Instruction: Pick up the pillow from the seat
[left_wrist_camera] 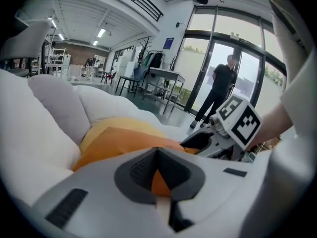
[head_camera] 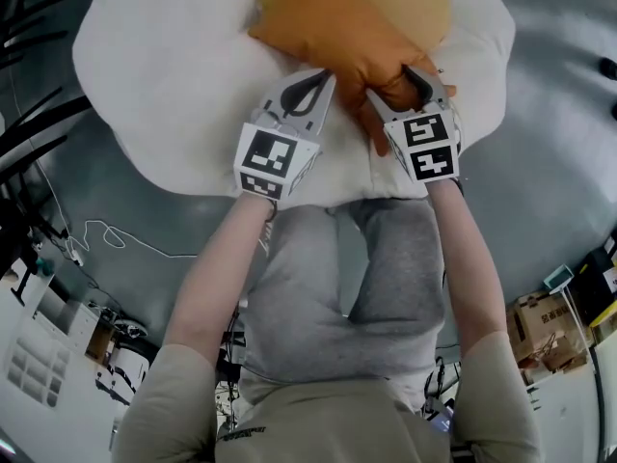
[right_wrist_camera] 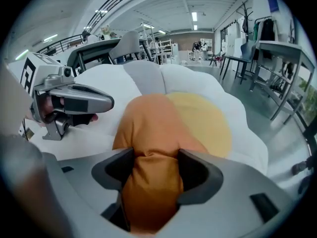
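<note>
Right tool [right_wrist_camera: 151,166] pinching orange pillow [right_wrist_camera: 148,123] corner, white seat [right_wrist_camera: 190,78] beneath

Bright indoor light; fisheye edges; foreground blurred.

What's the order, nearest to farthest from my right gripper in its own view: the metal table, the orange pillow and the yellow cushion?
1. Orange pillow, centre, clamped in the tongs of the right gripper.
2. Yellow cushion, just behind the pillow, slightly right.
3. Metal table, far right, across the floor.

Pillow [head_camera: 347,29] on seat [head_camera: 164,70]
</note>
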{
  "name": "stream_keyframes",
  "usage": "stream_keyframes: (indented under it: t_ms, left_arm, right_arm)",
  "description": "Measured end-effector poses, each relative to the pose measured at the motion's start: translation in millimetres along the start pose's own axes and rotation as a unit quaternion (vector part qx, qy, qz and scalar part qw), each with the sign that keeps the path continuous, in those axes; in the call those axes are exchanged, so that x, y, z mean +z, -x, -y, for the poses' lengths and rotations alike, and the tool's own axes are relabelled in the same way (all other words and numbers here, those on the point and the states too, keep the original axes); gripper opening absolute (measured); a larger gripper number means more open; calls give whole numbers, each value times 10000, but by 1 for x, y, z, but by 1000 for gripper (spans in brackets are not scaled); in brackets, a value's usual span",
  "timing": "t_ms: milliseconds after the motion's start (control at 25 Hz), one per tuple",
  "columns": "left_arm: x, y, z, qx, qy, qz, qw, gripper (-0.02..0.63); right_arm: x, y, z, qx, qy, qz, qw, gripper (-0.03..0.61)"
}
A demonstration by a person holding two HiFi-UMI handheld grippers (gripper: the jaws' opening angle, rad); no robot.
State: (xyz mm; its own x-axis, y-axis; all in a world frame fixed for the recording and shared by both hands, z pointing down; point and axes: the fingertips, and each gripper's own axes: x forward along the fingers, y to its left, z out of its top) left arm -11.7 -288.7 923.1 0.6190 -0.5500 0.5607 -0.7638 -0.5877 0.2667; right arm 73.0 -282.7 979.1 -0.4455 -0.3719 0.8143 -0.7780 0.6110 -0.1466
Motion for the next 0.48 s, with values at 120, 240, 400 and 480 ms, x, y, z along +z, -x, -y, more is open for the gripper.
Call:
stream_keyframes:
  t_ms: [120, 240, 400, 480]
  left_arm:
    - [-6, 0, -7, -8, 36, -53, 10000, 9]
    - [-6, 1, -8, 2, 17, -50, 10000, 9]
    - [6, 7, 0, 74, -11, 19, 10000, 9]
    - [11, 13, 2, 109, 7, 37, 9999, 9]
  right_arm:
    - [1, -6, -4, -48, -14, -59, 10000, 220]
    - [5, -5, -6, -113, 27, -21, 9999, 148]
    - [17, 14, -7, -154, 1, 237, 9996, 97]
    - [24, 23, -11, -113, -126, 375, 9992, 89]
